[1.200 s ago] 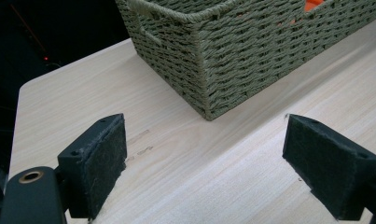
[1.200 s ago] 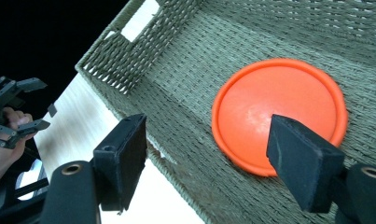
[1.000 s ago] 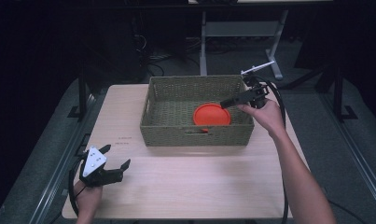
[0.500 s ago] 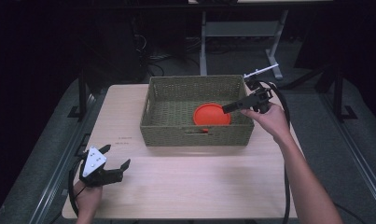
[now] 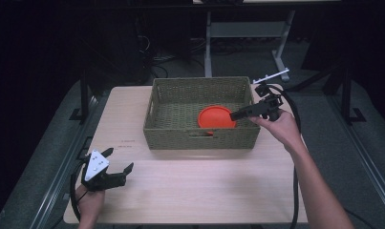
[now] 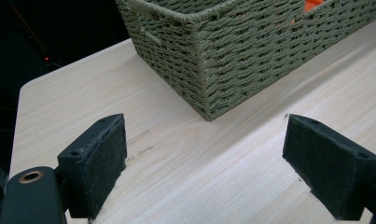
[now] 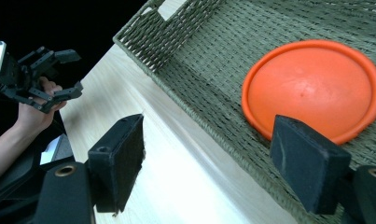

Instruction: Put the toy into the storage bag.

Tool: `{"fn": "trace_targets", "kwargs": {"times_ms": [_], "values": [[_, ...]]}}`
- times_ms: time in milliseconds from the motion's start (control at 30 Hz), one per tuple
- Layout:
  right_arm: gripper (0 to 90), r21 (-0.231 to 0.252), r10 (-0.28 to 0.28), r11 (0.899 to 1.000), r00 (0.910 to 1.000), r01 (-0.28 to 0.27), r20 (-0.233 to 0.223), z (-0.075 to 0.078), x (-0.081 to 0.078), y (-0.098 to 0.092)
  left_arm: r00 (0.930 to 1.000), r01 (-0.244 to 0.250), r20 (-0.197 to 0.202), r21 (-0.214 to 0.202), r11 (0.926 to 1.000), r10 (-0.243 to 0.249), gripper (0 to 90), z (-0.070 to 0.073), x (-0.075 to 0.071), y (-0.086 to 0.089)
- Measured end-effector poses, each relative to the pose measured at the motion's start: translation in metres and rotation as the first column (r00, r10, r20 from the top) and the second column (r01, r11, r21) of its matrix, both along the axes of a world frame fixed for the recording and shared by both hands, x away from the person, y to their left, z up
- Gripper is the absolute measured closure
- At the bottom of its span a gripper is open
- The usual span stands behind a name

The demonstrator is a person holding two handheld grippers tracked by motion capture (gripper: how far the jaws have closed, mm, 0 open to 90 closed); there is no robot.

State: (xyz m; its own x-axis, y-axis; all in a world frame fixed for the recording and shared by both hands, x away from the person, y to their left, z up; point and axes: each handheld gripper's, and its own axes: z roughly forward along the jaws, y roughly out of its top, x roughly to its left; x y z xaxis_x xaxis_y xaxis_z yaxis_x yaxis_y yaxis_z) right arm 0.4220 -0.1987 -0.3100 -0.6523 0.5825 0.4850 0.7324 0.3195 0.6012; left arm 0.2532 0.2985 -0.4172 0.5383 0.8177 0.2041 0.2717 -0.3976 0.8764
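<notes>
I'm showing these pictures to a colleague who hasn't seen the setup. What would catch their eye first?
First the bright orange disc, lying flat in the right half of the green woven basket at the far middle of the table. Next the right tool, open and empty, poised over the basket's right rim beside the disc. The left tool, also open, sits at the table's near left corner.

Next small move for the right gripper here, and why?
Probably ease the right gripper further in over the basket wall and down toward the orange disc. Its jaws stand open with nothing between them, and in the right gripper view they straddle the basket's wall, one jaw over the table, the other at the disc's edge.
</notes>
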Motion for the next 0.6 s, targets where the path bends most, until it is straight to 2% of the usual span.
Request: {"fn": "trace_targets", "kwargs": {"times_ms": [433, 600], "values": [[25.2, 0.009, 0.013, 1.0, 0.9999, -0.013, 0.006, -0.004, -0.015, -0.006, 1.0, 0.001, 0.0, -0.013, 0.9999, -0.001, 13.0, 0.0, 0.0, 0.0], [25.2, 0.014, 0.014, 1.0, 0.9999, -0.014, 0.002, -0.007, -0.022, -0.009, 1.0, 0.002, 0.0, -0.007, 1.0, -0.002, 13.0, 0.0, 0.0, 0.0]]}}
